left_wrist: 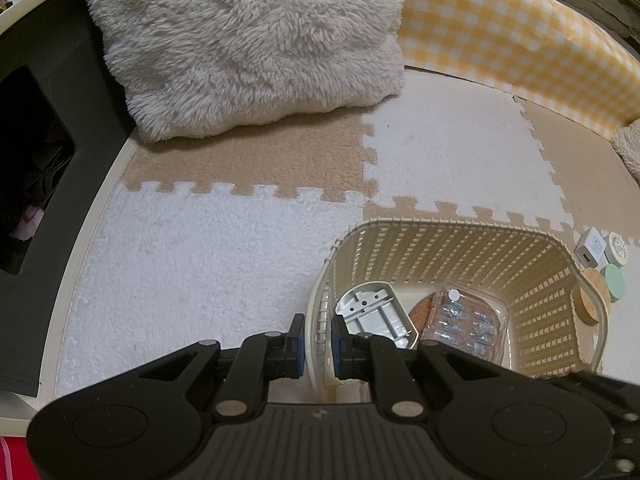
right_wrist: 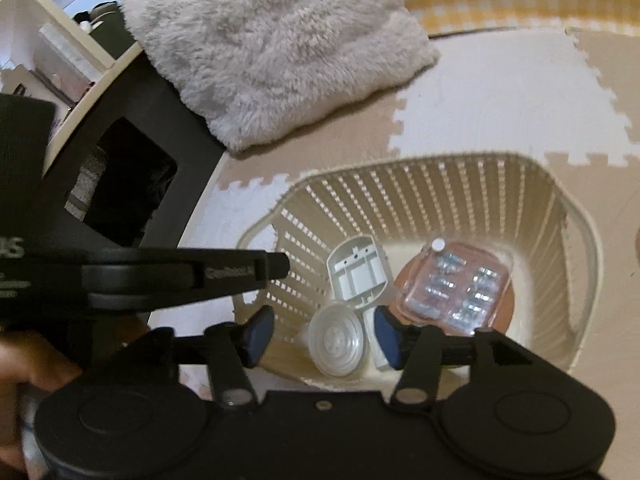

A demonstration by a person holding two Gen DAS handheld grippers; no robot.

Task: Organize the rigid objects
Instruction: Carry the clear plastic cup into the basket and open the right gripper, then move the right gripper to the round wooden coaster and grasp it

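Fingers (left_wrist: 297,334) clamp basket (left_wrist: 460,256) rim over foam mat (left_wrist: 200,248)

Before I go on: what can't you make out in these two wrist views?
- Left view: basket near floor is hidden by the left hand-held gripper, which clamps its rim.
- Left view: small items beyond the basket are partly hidden by its wall; labels too small.
- Right view: blurred; clear case contents unclear. Right hand-held gripper is open around a clear disc; contact unclear.

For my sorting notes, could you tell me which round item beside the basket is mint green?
The mint-green lid nearest the wooden coaster; the round tin behind it is cream-white.
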